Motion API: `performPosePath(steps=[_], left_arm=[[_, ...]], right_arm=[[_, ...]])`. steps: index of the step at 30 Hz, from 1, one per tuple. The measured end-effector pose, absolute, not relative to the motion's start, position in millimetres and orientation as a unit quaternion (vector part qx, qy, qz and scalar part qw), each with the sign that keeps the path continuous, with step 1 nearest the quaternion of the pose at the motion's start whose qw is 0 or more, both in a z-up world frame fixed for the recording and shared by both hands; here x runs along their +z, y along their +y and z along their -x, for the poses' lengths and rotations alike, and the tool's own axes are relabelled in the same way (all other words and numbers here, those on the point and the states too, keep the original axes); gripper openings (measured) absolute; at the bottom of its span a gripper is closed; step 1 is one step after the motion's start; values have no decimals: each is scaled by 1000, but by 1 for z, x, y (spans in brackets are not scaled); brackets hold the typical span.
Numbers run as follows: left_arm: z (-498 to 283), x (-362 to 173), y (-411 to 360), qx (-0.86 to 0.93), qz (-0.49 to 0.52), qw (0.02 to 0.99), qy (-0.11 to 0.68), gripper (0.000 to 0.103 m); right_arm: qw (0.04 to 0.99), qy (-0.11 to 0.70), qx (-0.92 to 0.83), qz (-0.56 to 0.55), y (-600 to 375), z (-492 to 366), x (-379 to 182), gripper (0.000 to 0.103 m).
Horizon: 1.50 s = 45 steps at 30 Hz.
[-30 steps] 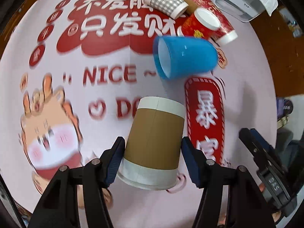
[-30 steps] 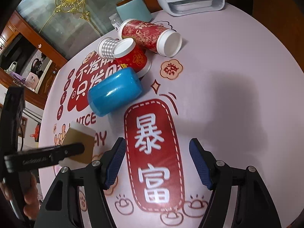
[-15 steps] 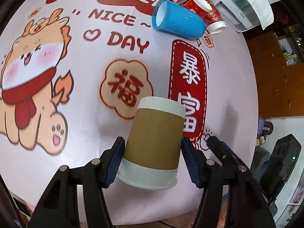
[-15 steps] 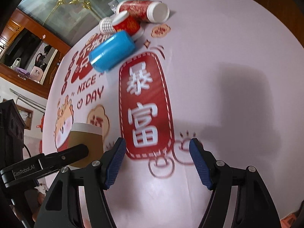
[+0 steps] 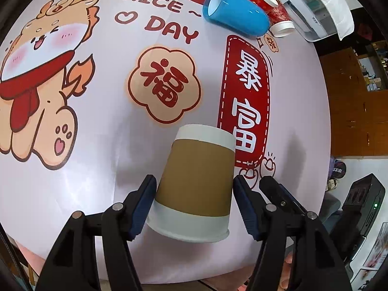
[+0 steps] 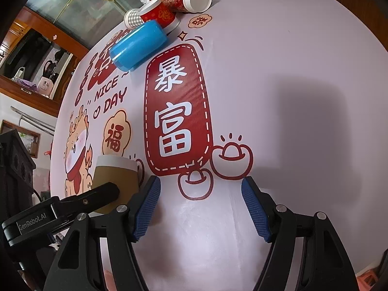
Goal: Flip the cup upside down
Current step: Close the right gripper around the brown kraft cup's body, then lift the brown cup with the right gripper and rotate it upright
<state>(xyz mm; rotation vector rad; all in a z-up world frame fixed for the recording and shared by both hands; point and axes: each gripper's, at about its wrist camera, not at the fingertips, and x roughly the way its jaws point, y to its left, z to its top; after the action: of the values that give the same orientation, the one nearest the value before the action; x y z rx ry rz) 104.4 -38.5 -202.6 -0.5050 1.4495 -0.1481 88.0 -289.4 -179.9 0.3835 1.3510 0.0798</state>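
My left gripper (image 5: 192, 205) is shut on a brown paper cup with white bands (image 5: 197, 179). The cup is held above the tablecloth near the front edge, its wide rim towards the camera and its narrower base pointing away. The cup also shows in the right wrist view (image 6: 115, 179), with the left gripper's finger (image 6: 101, 192) across it. My right gripper (image 6: 201, 203) is open and empty over the tablecloth, to the right of the cup.
A blue cup (image 5: 236, 15) lies on its side at the far end, next to red patterned cups (image 5: 274, 9) and a checked cup (image 6: 133, 19). A white appliance (image 5: 320, 7) stands at the back right. The printed tablecloth (image 5: 97, 145) covers the round table.
My left gripper has carried the brown cup back from the cluster of cups towards the front edge of the table. My right gripper has also drawn back towards the front.
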Motion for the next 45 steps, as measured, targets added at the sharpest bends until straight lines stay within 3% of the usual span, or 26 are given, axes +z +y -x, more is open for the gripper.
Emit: performPosePath(steps=[6,24,34,40,45], left_arm=[[-104,-198,-41,-79,216,719,656,80],[-96,-152,22,-102,177,744,636,80],[-101,-150,48,-92,152,756,630,80],[-109,-159,55,-89,156,752,635,80],[-115,-166,62,-86,169,747,637,80]], right_arm=[[760,624,37,-179,-291,-90,-181,71],[686,661,138,-271,-266,-117,-173,74],[622,712,154,-289,-231,-146,-201,74],[593,731,155,-300,-217,-163,-219,70],[578,745,169,-289,-206,-172,-225,60]])
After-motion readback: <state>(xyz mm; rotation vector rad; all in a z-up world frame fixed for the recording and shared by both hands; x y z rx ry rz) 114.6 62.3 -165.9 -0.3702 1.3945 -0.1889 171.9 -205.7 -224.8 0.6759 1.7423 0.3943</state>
